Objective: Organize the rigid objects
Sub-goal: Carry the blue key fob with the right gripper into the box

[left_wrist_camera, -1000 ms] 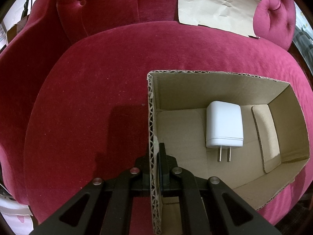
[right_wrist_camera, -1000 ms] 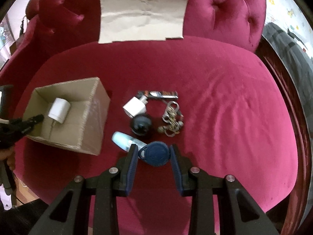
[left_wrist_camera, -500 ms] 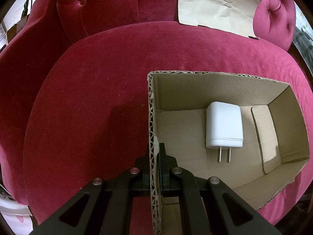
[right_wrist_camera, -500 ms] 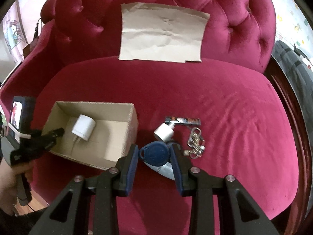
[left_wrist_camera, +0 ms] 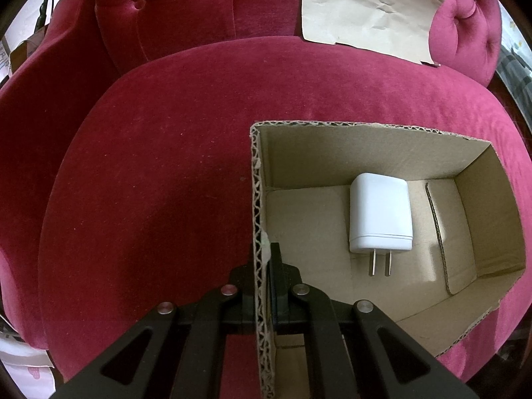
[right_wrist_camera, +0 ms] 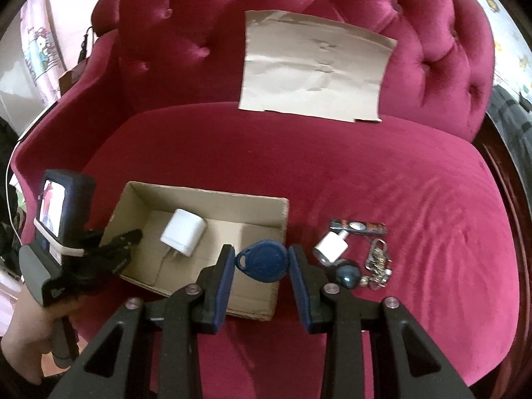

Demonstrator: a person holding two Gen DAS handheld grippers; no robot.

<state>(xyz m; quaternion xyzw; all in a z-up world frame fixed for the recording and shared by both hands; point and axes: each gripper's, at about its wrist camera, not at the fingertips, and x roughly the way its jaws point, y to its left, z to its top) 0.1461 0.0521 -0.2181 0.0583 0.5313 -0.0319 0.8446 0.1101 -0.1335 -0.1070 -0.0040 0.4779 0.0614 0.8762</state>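
An open cardboard box (right_wrist_camera: 252,204) sits on the left of the red sofa seat, with a white charger plug (right_wrist_camera: 183,235) lying inside; the plug also shows in the left wrist view (left_wrist_camera: 380,212). My left gripper (left_wrist_camera: 264,259) is shut on the box's left wall (left_wrist_camera: 257,199); from the right wrist view it shows at the box's left end (right_wrist_camera: 124,237). My right gripper (right_wrist_camera: 261,261) is shut on a blue key fob (right_wrist_camera: 262,261) and holds it above the box's right end.
On the seat to the right of the box lie a small white adapter (right_wrist_camera: 330,248), a dark round ball (right_wrist_camera: 347,276), a metal keychain (right_wrist_camera: 377,264) and a flat dark stick (right_wrist_camera: 359,226). A cardboard sheet (right_wrist_camera: 316,66) leans on the sofa back.
My right gripper has carried the blue key fob up and to the left, from beside the loose items to over the box's right end. The left gripper and box have held still.
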